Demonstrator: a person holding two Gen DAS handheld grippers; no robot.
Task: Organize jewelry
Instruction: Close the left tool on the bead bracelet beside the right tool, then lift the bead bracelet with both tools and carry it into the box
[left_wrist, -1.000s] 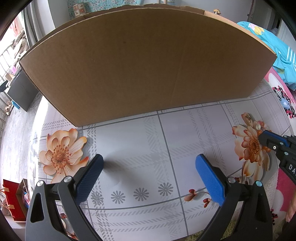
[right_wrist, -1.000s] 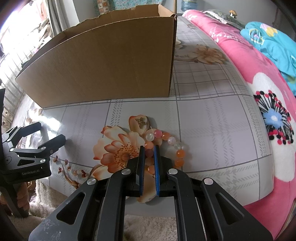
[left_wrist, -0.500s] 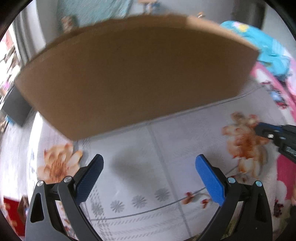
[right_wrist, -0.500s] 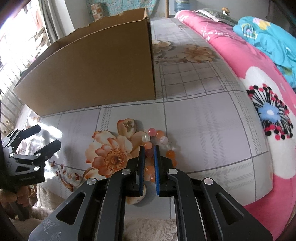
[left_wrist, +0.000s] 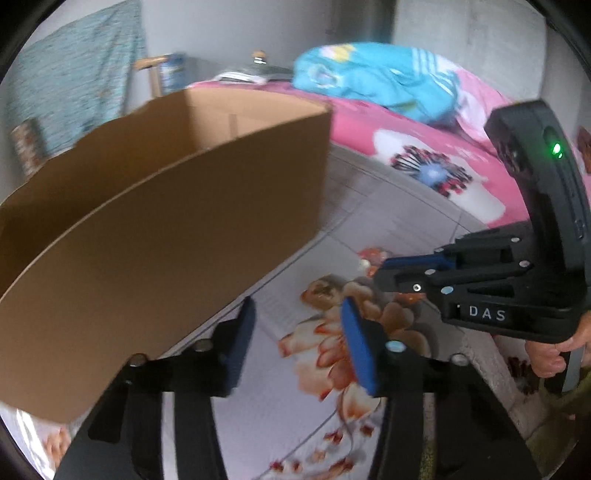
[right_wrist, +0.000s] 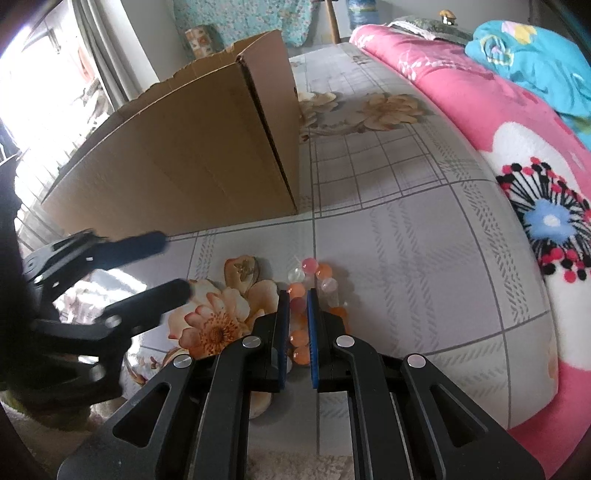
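A bracelet of orange, pink and clear beads lies on the flowered grey tablecloth. My right gripper is shut on the bracelet's near side, with beads pinched between the blue pads. In the left wrist view the right gripper comes in from the right, with a few beads showing by its tip. My left gripper is open and empty, just left of the bracelet, beside the brown cardboard box. It also shows in the right wrist view.
The open-topped cardboard box stands at the left on the cloth. A pink flowered blanket with a blue garment lies to the right. The cloth's front edge is near both grippers.
My left gripper has swung right and closer to the bracelet, and its jaws have narrowed. My right gripper stays shut on the bracelet, with its view turned slightly.
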